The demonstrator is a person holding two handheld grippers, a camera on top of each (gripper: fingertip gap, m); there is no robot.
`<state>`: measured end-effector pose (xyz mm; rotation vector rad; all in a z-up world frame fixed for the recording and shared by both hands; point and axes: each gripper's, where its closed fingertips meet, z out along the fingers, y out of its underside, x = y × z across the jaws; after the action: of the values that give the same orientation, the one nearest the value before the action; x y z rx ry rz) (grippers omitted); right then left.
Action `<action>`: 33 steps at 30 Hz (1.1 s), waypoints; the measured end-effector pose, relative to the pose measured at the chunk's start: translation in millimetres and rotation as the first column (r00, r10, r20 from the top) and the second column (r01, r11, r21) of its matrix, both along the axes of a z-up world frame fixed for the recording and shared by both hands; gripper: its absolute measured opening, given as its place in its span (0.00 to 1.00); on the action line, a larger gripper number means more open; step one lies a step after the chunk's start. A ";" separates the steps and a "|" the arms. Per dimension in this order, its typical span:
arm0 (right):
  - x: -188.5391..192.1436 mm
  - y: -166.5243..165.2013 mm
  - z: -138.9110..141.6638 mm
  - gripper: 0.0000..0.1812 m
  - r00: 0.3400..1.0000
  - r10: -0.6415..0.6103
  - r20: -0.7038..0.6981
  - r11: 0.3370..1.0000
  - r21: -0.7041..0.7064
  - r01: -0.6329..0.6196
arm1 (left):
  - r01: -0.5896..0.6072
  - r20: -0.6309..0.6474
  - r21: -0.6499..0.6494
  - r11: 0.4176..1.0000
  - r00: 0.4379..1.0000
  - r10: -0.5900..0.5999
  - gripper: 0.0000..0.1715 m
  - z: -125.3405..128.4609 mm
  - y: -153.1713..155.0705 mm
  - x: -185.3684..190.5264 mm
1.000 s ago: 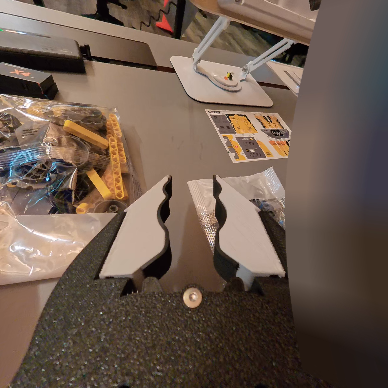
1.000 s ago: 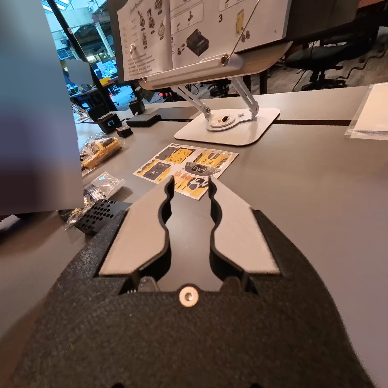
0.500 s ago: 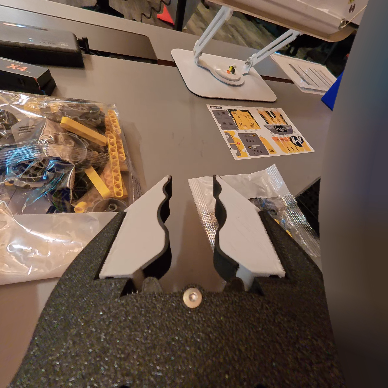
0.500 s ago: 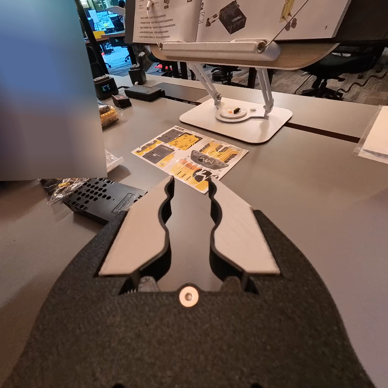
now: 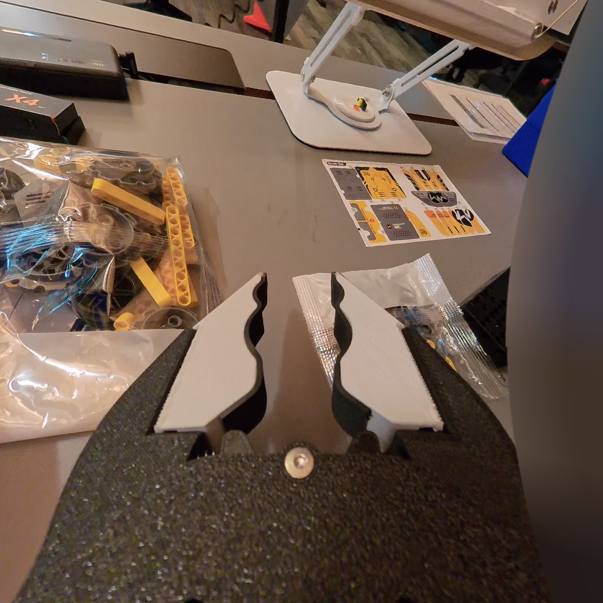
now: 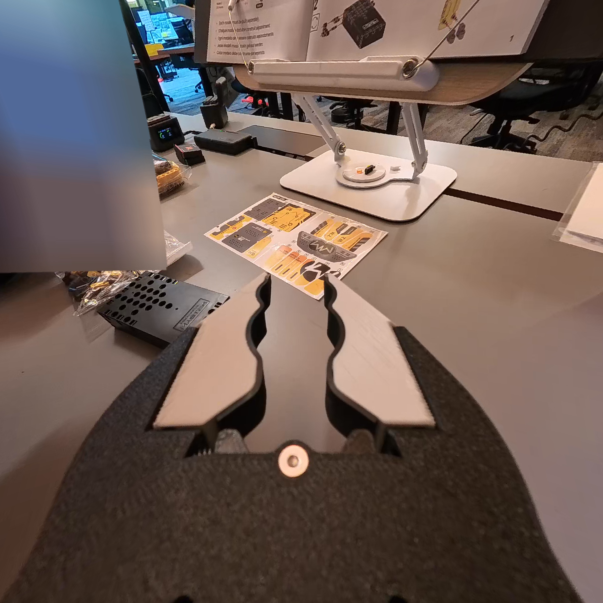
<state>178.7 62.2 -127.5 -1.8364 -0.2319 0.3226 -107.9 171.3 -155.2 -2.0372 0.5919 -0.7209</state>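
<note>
My left gripper [image 5: 298,277] is open and empty above the grey table [image 5: 261,182]. A small clear bag of parts [image 5: 421,313] lies under its right finger, and a large clear bag of yellow and black building parts [image 5: 98,241] lies to its left. My right gripper [image 6: 297,277] is open and empty, its tips just short of a yellow and grey sticker sheet [image 6: 293,241], which also shows in the left wrist view [image 5: 404,202]. A black perforated block [image 6: 160,306] lies left of the right gripper, against a small bag of parts [image 6: 91,284].
A white book stand [image 6: 368,189] holds an open instruction booklet [image 6: 359,26] at the back; its base shows in the left wrist view [image 5: 349,120]. Black boxes [image 5: 36,114] and devices [image 6: 225,140] sit at the far left. A clear sleeve with paper [image 6: 584,212] lies far right. One gripper's finger ends stand about 30 cm off the other's.
The right gripper has swung right and forward, bringing the black perforated block and the stand into fuller view. The left view has shifted a little, uncovering more of the sticker sheet. Both grippers stay open.
</note>
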 end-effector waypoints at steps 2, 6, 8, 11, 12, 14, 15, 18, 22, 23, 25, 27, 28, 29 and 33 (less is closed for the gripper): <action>-0.6 -0.1 -0.5 0.18 1.000 0.002 0.003 1.000 -0.002 -0.002 | 0.000 -0.001 0.000 1.000 1.000 0.000 0.22 -0.2 0.0 0.0; -2.2 -0.2 -1.7 0.18 1.000 0.007 0.007 1.000 -0.009 -0.007 | 0.001 -0.004 -0.001 1.000 1.000 -0.001 0.22 -0.6 0.1 0.3; -2.6 -0.4 -1.7 0.18 1.000 0.007 0.012 1.000 -0.008 -0.007 | 0.001 -0.006 0.000 1.000 1.000 -0.001 0.22 -0.7 -0.1 0.5; -3.5 -1.1 -1.2 0.18 1.000 0.001 0.030 1.000 0.000 -0.001 | 0.002 -0.005 -0.002 1.000 1.000 -0.002 0.22 -0.8 -0.1 0.6; -4.2 -1.4 -0.6 0.18 0.999 0.001 0.039 1.000 0.006 -0.001 | 0.002 -0.005 -0.002 1.000 1.000 -0.002 0.22 -0.9 -0.1 0.6; -7.8 -2.6 0.5 0.18 0.999 0.007 0.042 1.000 0.013 -0.008 | 0.002 -0.006 -0.002 1.000 1.000 -0.002 0.22 -1.0 0.0 0.5; -10.4 -3.2 1.0 0.18 0.999 0.014 0.037 1.000 0.015 -0.014 | 0.002 -0.008 -0.002 1.000 1.000 -0.002 0.22 -1.1 -0.1 0.6; -20.4 -5.3 1.7 0.18 0.999 0.044 0.018 0.999 0.013 -0.044 | 0.005 -0.014 -0.002 1.000 1.000 -0.005 0.22 -1.8 -0.4 1.2; -38.1 -9.3 4.5 0.18 0.995 0.095 0.002 0.995 0.024 -0.095 | 0.009 -0.024 -0.002 1.000 1.000 -0.009 0.22 -3.1 -1.0 2.1; -43.1 -10.5 5.7 0.18 0.994 0.109 -0.001 0.994 0.029 -0.109 | 0.010 -0.026 0.001 1.000 1.000 -0.010 0.22 -2.8 -1.2 2.2; -52.2 -12.9 7.7 0.18 0.991 0.135 -0.001 0.990 0.038 -0.135 | 0.012 -0.029 0.007 1.000 1.000 -0.012 0.22 -2.4 -1.6 2.6; -58.8 -15.2 9.2 0.18 0.988 0.153 0.009 0.987 0.046 -0.154 | 0.018 -0.031 0.011 1.000 0.999 -0.018 0.22 -2.1 -2.5 3.4; -60.5 -16.1 10.0 0.18 0.987 0.157 0.018 0.986 0.051 -0.158 | 0.020 -0.033 0.011 1.000 0.999 -0.020 0.22 -2.4 -2.9 3.7; -61.1 -16.6 10.7 0.18 0.987 0.157 0.024 0.986 0.057 -0.158 | 0.020 -0.036 0.012 1.000 0.999 -0.019 0.22 -2.4 -2.9 3.8; -59.4 -18.0 17.8 0.18 0.989 0.148 0.007 0.986 0.081 -0.148 | 0.021 -0.039 0.030 0.999 0.999 -0.020 0.22 -0.6 -3.8 4.0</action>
<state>119.4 44.2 -109.8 -1.7423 -0.3786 0.4097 -103.9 167.5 -155.8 -2.0237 0.6431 -0.6813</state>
